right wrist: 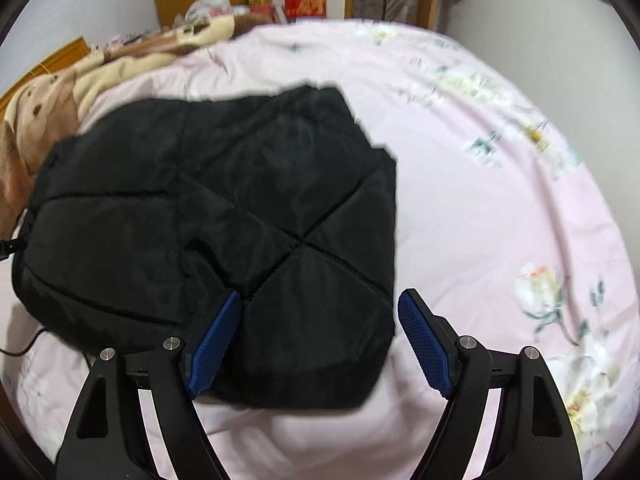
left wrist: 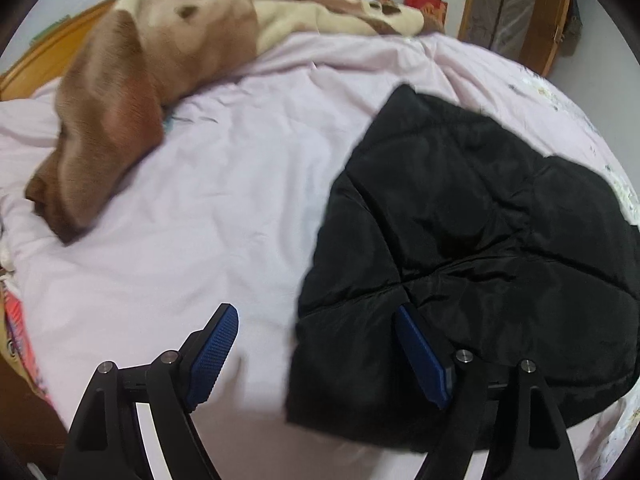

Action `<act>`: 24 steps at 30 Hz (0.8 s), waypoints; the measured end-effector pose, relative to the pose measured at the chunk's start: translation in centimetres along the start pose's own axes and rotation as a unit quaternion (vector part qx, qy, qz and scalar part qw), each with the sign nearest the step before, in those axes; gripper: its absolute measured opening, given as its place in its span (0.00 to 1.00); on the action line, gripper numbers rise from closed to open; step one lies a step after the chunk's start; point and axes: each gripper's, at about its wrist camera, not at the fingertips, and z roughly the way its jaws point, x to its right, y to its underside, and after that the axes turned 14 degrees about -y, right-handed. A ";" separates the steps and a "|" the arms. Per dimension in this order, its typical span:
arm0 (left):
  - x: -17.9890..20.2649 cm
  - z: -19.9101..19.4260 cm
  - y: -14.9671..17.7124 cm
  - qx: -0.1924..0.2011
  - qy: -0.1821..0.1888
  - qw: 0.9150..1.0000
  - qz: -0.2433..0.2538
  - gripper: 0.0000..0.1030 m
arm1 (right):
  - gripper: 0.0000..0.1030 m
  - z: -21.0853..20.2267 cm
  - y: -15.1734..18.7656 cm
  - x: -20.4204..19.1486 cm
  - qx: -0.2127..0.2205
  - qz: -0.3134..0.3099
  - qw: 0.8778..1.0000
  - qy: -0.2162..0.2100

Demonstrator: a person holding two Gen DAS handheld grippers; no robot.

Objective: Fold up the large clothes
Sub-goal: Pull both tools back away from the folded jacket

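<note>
A black quilted jacket lies folded into a thick bundle on the pale pink bedspread, close to the near edge of the bed. Its padded panels meet in crossing seams on top, and its outline is roughly square with a lumpy far side.

The left gripper hovers over the near edge with its jaws spread wide and nothing between them. Its blue-padded left finger stands over bare bedspread, while the right finger is at the jacket's near left corner, over or against the black fabric; actual contact cannot be told.

The right gripper is likewise wide open and holds nothing. The near right corner of the jacket sits between its fingers: the left pad overlaps the fabric, the right pad is just off the jacket's right side, over pink cloth printed with flowers.

A brown and cream blanket is heaped along the far left side of the bed, well apart from the jacket in the left wrist view. A thin black cable trails at the left edge of the bedspread
</note>
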 end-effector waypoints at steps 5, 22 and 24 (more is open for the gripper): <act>-1.4 -4.3 1.0 0.026 0.013 1.000 -0.004 0.79 | 0.78 -3.5 0.5 -1.7 0.025 -0.007 1.000 -0.005; -0.2 -19.1 9.9 0.095 0.052 0.994 0.005 0.79 | 0.78 -15.1 4.2 -7.0 0.090 0.011 0.996 -0.006; 0.7 -20.5 11.4 0.101 0.060 0.993 0.017 0.79 | 0.78 -16.2 4.9 -7.6 0.098 0.010 0.995 -0.008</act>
